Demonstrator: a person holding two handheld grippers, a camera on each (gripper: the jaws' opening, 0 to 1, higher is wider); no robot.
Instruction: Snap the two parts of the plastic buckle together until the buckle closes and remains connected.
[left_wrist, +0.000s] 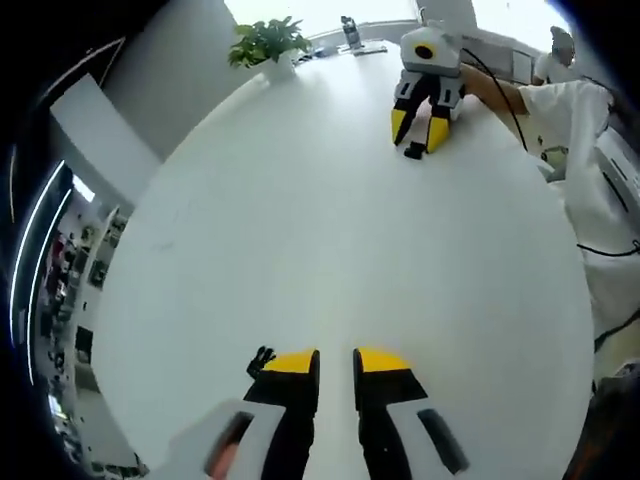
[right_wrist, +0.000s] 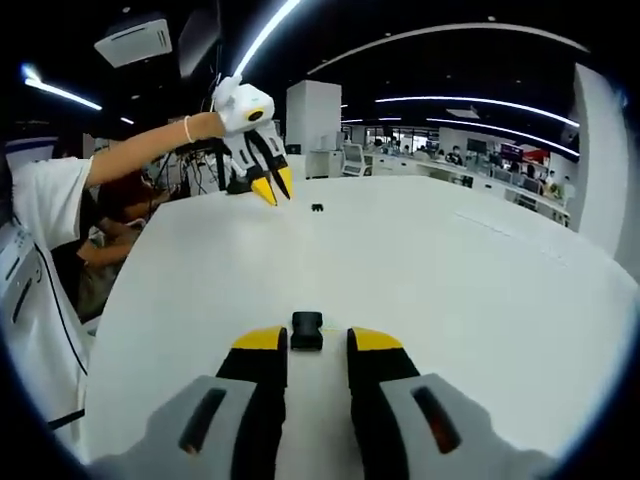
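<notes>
The buckle lies in two black parts, far apart on the white round table (left_wrist: 300, 220). One part (left_wrist: 262, 358) rests on the table just left of my left gripper's (left_wrist: 336, 362) jaws, outside them. That gripper is open by a narrow gap with nothing in it. The other part (right_wrist: 306, 330) lies just ahead of my right gripper (right_wrist: 318, 340), between its open yellow tips and untouched. In the right gripper view the left gripper (right_wrist: 275, 190) hangs at the far side, with its part (right_wrist: 317, 207) to its right. In the left gripper view the right gripper (left_wrist: 420, 140) has its part (left_wrist: 413, 152) at its tips.
A potted plant (left_wrist: 268, 42) and a small dark device (left_wrist: 350, 30) stand at the table's far edge. A person in a white shirt (left_wrist: 585, 120) stands at the table's side, one arm (right_wrist: 130, 150) stretched over it. Office desks (right_wrist: 450, 165) lie beyond.
</notes>
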